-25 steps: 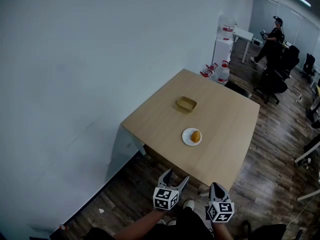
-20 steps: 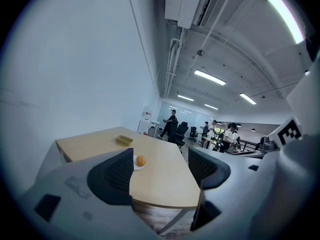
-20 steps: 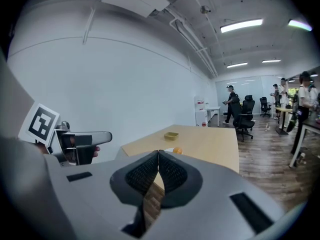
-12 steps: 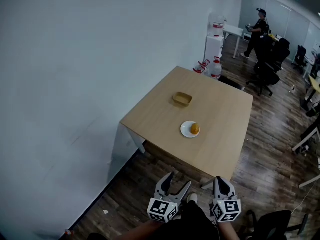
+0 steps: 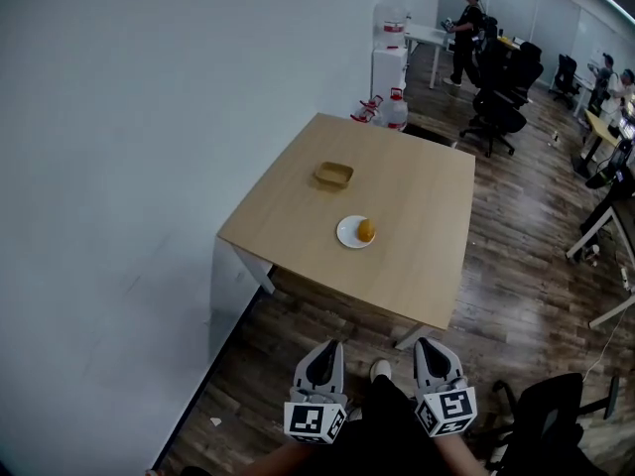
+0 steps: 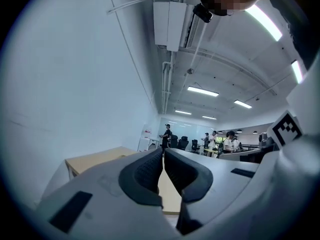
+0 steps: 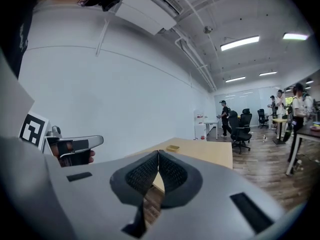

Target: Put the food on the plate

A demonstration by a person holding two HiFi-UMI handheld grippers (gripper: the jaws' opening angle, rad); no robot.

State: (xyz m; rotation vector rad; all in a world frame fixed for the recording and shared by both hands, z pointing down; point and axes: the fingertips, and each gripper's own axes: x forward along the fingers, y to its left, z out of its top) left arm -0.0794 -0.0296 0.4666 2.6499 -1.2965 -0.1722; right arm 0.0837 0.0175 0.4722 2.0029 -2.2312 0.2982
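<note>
An orange-brown bun (image 5: 366, 230) lies on a small white plate (image 5: 349, 234) near the middle of the wooden table (image 5: 417, 191). A shallow tan tray (image 5: 333, 175) sits farther back on it and also shows in the right gripper view (image 7: 173, 148). Both grippers are held low near my body, well short of the table's near edge. My left gripper (image 5: 324, 349) (image 6: 163, 151) is shut with nothing between its pads. The right gripper (image 5: 433, 345) (image 7: 158, 153) is also shut and empty.
A white wall runs along the table's left side. Behind the table stand a water dispenser (image 5: 390, 43) and water bottles (image 5: 394, 113). Office chairs (image 5: 499, 97) and a standing person (image 5: 466, 28) are farther back. A black chair (image 5: 556, 415) is at my right.
The left gripper's jaws have gone from wide open to shut. Both grippers stay low by my body, and the view has shifted so that the table sits farther left and up.
</note>
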